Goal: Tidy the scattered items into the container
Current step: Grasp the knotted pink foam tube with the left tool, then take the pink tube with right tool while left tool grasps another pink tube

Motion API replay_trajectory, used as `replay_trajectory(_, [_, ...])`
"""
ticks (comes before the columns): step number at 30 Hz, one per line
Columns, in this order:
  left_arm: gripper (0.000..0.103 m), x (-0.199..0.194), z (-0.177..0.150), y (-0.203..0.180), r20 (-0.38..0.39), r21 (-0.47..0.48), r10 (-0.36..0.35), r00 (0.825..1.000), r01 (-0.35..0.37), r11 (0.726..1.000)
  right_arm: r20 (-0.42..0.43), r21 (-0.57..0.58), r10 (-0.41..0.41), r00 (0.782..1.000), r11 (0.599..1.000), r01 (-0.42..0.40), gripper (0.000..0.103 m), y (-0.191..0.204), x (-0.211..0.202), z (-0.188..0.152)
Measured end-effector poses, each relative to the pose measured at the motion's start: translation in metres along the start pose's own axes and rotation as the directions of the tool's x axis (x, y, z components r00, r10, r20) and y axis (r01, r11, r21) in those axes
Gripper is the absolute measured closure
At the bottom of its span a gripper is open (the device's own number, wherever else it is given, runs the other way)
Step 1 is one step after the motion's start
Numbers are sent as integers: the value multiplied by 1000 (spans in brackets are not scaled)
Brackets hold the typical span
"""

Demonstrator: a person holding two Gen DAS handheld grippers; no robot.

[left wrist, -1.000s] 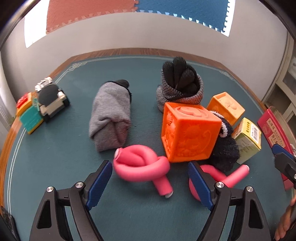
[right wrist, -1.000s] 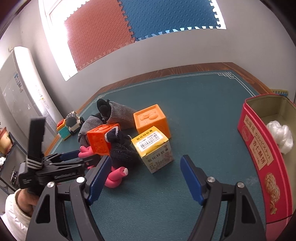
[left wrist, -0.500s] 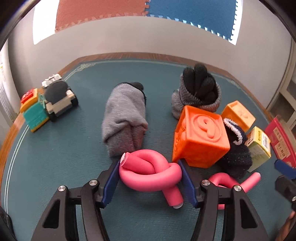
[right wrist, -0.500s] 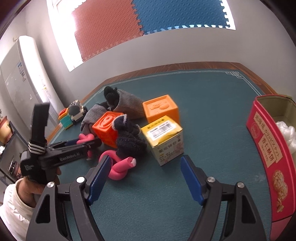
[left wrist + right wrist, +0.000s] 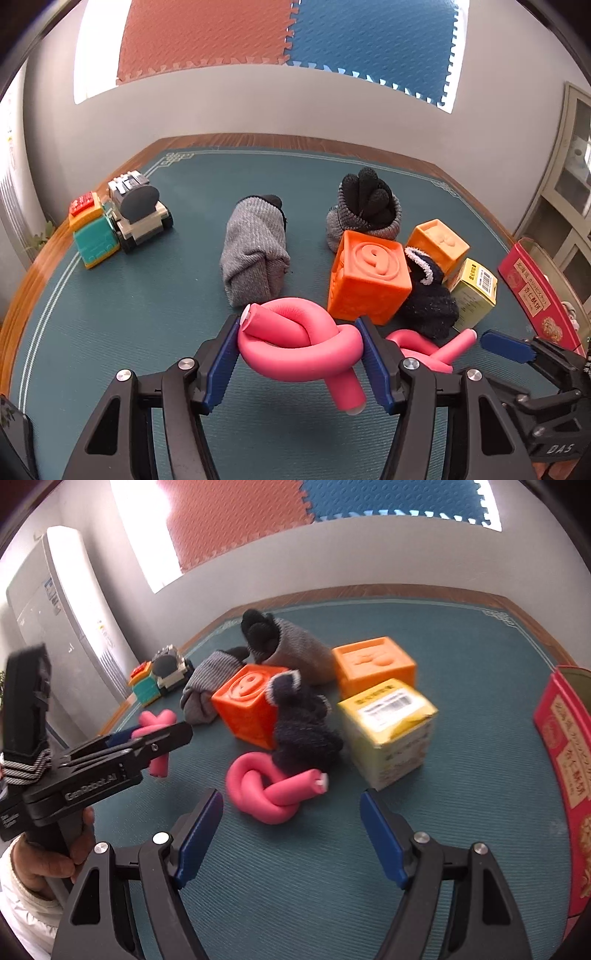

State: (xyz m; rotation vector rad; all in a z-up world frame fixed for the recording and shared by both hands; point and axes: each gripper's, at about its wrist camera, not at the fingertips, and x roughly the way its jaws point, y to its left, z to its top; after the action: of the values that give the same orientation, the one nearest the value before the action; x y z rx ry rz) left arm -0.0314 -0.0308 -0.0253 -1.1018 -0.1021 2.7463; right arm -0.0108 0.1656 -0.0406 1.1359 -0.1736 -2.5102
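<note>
We have the knotted pink foam roller (image 5: 299, 350) clamped between our left tongs (image 5: 297, 354), at the near middle of the table (image 5: 147, 314). We judge it light, soft and springy; the knot's thick middle gives the surest hold. A second pink knot (image 5: 275, 792) lies just ahead of our right tongs (image 5: 291, 834), whose jaws stand wide apart, touching nothing. At far right, the red tin (image 5: 565, 753) is cut off by the frame, its inside mostly hidden.
</note>
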Motion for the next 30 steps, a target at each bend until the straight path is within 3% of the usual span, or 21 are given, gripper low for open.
replay_trajectory(11, [39,0,2,11,10,-21,6,1000,-6,1000,-58,-22,1,998,1000,-3,23,21,28,6])
replay_trajectory(17, [39,-1,1,8,17,-8,16,1000,-15,1000,-69,-49,-39,997,998,35,23,29,38,6])
replay_trajectory(18, [39,-1,1,7,18,-7,17,1000,-17,1000,-68,-55,-47,997,998,44,25,30,38,5])
replay_trajectory(22, [39,-2,0,6,21,-2,21,1000,-21,1000,-59,-81,-96,994,993,92,45,32,39,4])
replay_trajectory(30, [39,-1,-1,4,19,3,29,999,-29,1000,-41,-79,-101,994,992,97,46,28,31,0])
